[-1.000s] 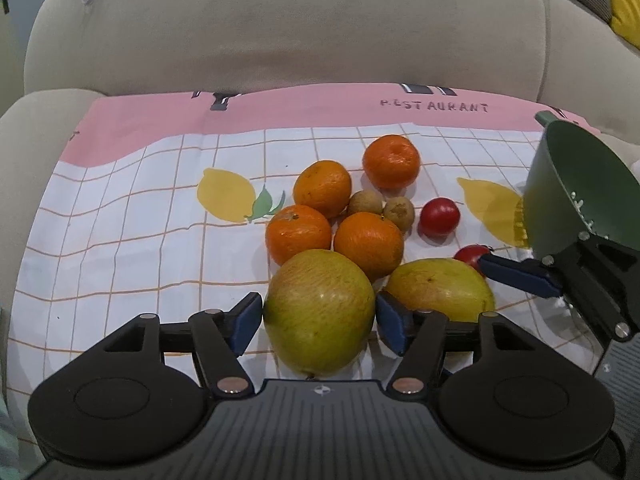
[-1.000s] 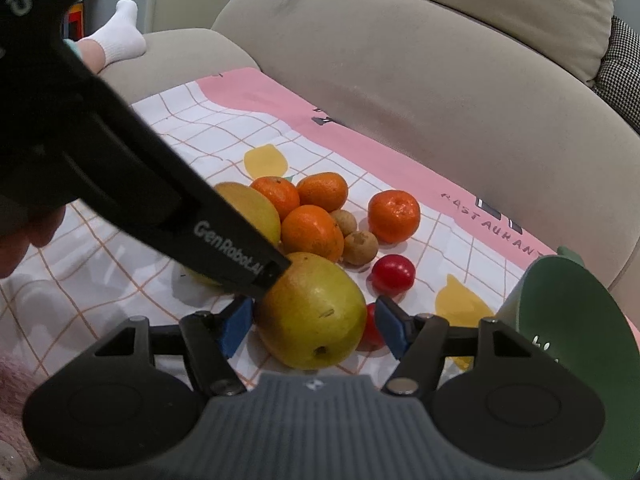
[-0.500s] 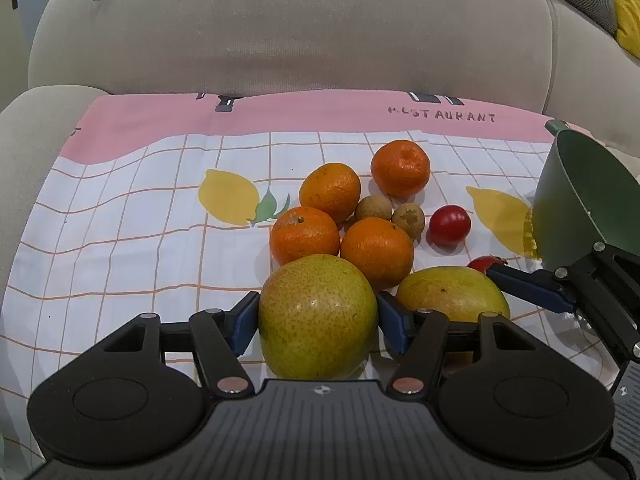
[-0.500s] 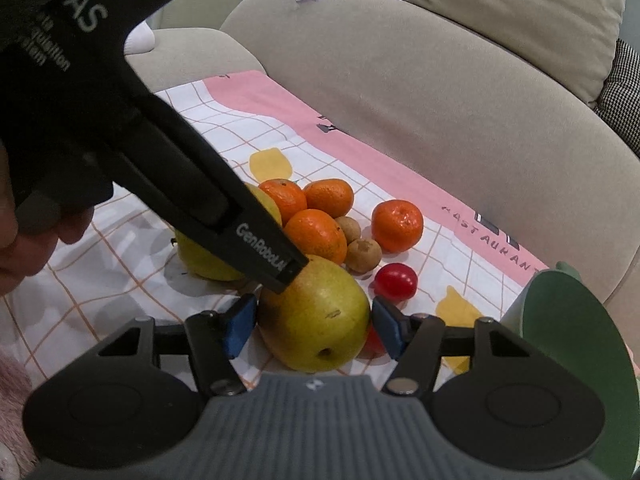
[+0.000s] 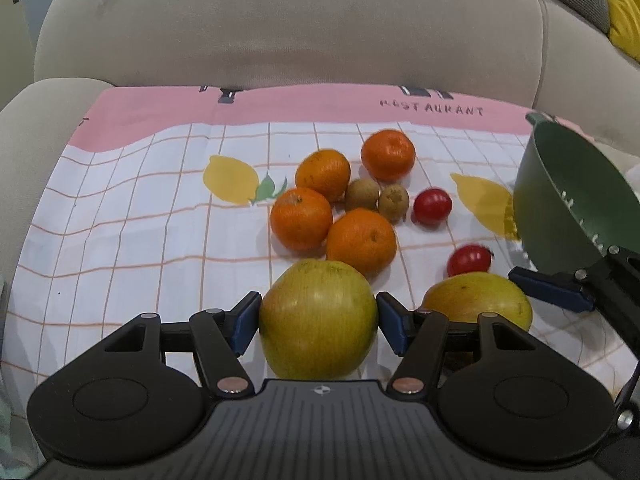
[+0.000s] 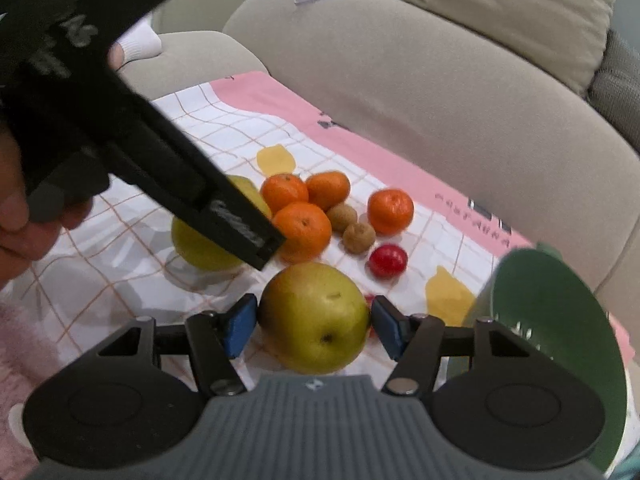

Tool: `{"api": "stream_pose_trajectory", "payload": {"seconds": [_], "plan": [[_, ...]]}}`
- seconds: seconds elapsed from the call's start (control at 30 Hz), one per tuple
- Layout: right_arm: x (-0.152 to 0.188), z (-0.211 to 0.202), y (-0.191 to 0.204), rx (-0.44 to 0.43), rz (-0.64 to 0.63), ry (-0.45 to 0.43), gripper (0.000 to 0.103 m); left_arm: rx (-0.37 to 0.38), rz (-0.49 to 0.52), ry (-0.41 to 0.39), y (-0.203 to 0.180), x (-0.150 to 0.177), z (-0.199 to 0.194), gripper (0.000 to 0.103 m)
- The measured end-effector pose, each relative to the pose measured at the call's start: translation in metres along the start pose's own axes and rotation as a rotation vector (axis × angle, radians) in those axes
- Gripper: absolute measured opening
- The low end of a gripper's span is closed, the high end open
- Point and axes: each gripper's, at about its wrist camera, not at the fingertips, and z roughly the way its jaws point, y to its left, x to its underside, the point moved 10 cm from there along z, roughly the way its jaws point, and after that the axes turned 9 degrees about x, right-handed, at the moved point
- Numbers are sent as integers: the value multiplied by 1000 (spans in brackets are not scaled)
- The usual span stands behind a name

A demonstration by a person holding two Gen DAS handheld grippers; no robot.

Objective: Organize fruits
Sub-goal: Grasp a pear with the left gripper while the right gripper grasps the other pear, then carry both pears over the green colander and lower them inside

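My left gripper point(image 5: 318, 322) is shut on a yellow-green pear point(image 5: 318, 320) and holds it above the cloth. My right gripper point(image 6: 314, 322) is shut on a second pear point(image 6: 314, 316), which shows in the left wrist view point(image 5: 480, 300) at the right. Several oranges point(image 5: 302, 218) lie clustered on the cloth, with two small brown fruits point(image 5: 362, 194) and two red tomatoes point(image 5: 432, 206) beside them. A green bowl point(image 5: 568, 204) stands tilted at the right; it also shows in the right wrist view point(image 6: 556, 320).
The fruits lie on a white checked cloth with a pink border point(image 5: 140, 208) spread over a beige sofa seat point(image 5: 280, 28). The sofa back rises behind. A cushion point(image 6: 512, 4) sits on top. The left gripper's body point(image 6: 120, 128) crosses the right wrist view.
Both grippers have closed on their pears and lifted them back from the pile. The remaining fruit has not moved.
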Motion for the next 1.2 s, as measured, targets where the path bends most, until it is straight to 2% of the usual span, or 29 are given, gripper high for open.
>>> {"api": "stream_pose_trajectory", "payload": {"seconds": [0.07,0.27,0.67,1.2], "plan": [[4,1,-2,-7,25,16,60,-4,2,18,0,4,3,71],[7,8,-1,-12,40,31,61,-5,15,0,1,1,7,72],[15,10,2,23,66,49,63,-25,27,-4,7,0,19,72],[3,-15,-8,38,71,-27,60,-19,22,-37,-1,1,-3,72]]}}
